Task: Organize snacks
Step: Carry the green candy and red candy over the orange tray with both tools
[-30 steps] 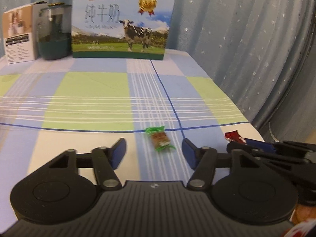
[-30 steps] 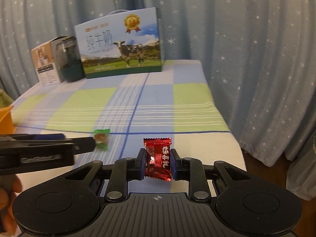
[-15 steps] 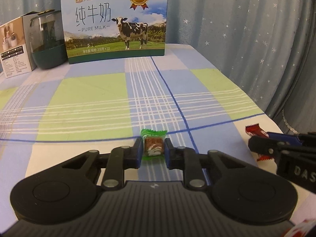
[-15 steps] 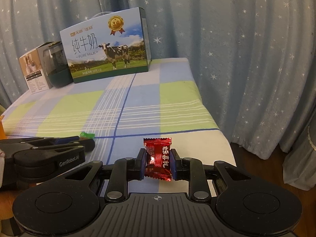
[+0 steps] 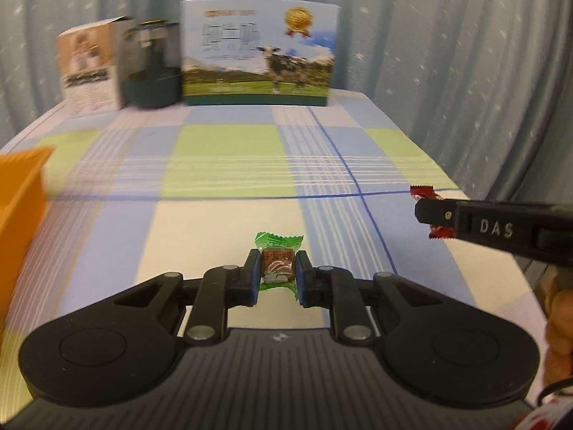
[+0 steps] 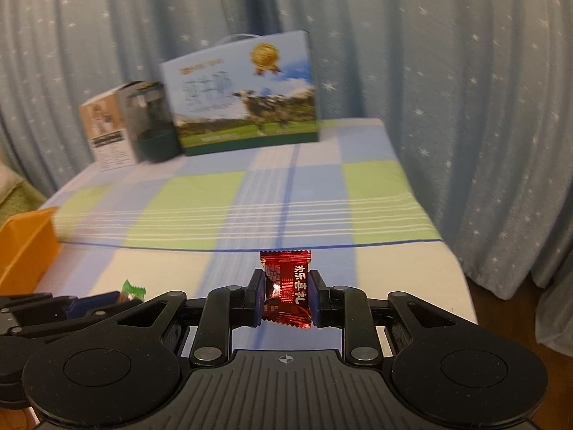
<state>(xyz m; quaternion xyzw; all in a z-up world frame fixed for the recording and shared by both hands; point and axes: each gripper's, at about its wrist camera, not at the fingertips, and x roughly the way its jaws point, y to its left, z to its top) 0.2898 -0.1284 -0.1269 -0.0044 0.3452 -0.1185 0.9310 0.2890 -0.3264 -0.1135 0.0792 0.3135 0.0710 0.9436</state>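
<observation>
Candy in both grippers now: a second ago my left gripper (image 5: 276, 276) stood wide open around the green-wrapped candy (image 5: 277, 266) on the cloth; since then its jaws have closed, and they now pinch the candy at its middle, with the wrapper's frilled ends sticking out above and below. My right gripper (image 6: 285, 300) is clenched on the red-wrapped candy (image 6: 286, 293) just as it was then. The left view has also swung, and the orange bin (image 5: 19, 208) now shows at its 9 o'clock edge. I judge both pickups done, so what remains is carrying the two candies to that bin.

Checked tablecloth (image 5: 229, 165) in blue, green and cream covers the table, with no other snacks that I can see on it. At 12 o'clock, at the far edge, stands a milk carton box (image 5: 259, 50) with a cow on it; at 11 o'clock sit a dark green appliance (image 5: 152, 68) and a small white box (image 5: 89, 68). Pale blue star-printed curtains (image 6: 465, 71) hang behind and along the right side.
</observation>
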